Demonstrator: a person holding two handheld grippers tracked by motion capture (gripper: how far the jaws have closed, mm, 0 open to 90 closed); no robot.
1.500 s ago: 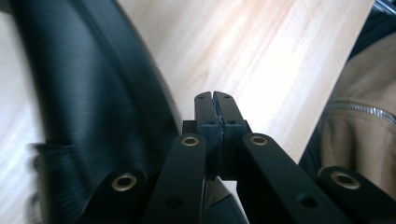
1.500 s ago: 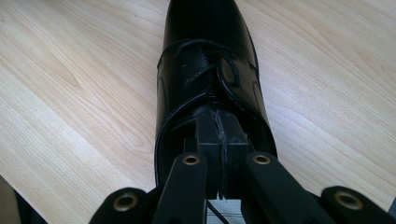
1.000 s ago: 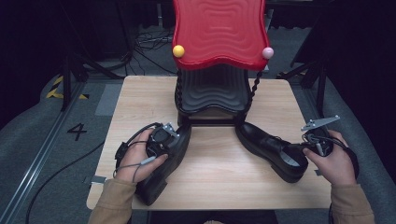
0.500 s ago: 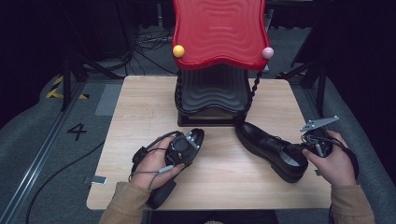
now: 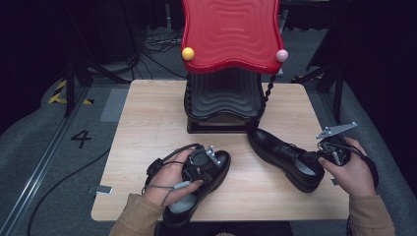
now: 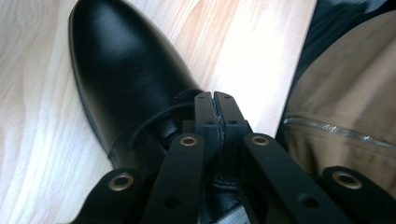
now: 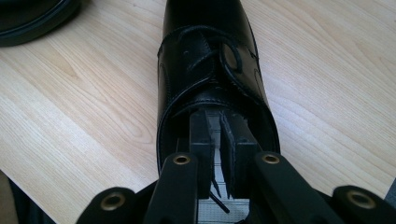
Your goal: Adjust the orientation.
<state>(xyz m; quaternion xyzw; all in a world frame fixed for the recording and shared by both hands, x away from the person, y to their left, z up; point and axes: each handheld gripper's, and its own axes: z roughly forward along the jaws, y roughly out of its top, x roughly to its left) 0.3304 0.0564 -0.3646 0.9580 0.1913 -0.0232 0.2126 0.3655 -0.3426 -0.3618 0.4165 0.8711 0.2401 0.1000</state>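
Both forearms come in from the near edge in tan sleeves, each hand wrapped round its gripper. The left gripper (image 5: pixel 209 160) lies under the left hand (image 5: pixel 169 179), pointing away and rightward, its jaws pressed together. The right gripper (image 5: pixel 314 160), held by the right hand (image 5: pixel 351 172), points leftward; its jaws have just been opening to a narrow gap
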